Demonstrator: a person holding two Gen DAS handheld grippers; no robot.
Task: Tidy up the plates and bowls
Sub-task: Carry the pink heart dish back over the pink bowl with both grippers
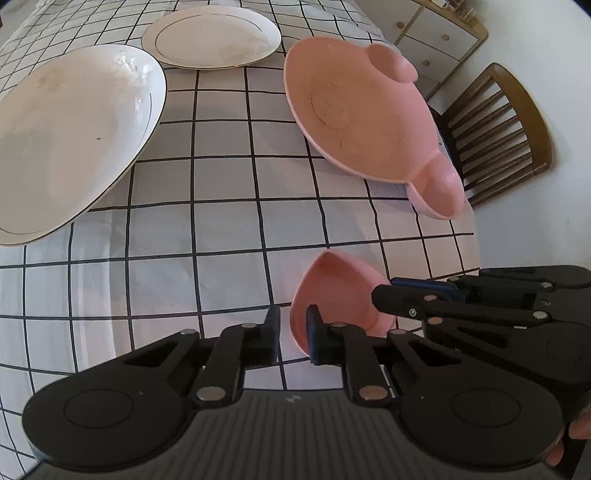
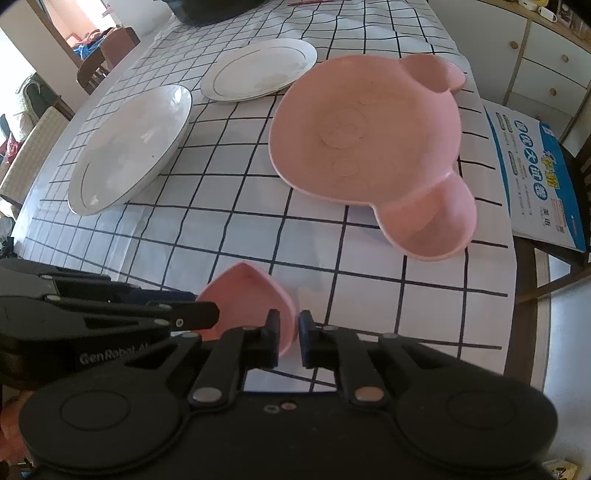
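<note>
A small pink heart-shaped dish [image 1: 338,291] [image 2: 245,286] is held near the table's front edge. My left gripper [image 1: 293,334] and my right gripper [image 2: 287,334] each pinch its rim from opposite sides, jaws nearly closed on it. A large pink bear-shaped plate [image 1: 365,122] [image 2: 365,136] lies beyond on the right. A big white plate [image 1: 70,136] [image 2: 133,147] lies on the left, and a smaller gold-rimmed white plate [image 1: 212,35] [image 2: 258,68] sits farther back.
The table has a white tablecloth with a black grid [image 1: 229,206] [image 2: 229,221]. A wooden chair [image 1: 506,129] stands off the right edge, with a white drawer cabinet [image 1: 436,37] [image 2: 546,62] behind it. A blue-printed carton [image 2: 532,173] lies beside the table.
</note>
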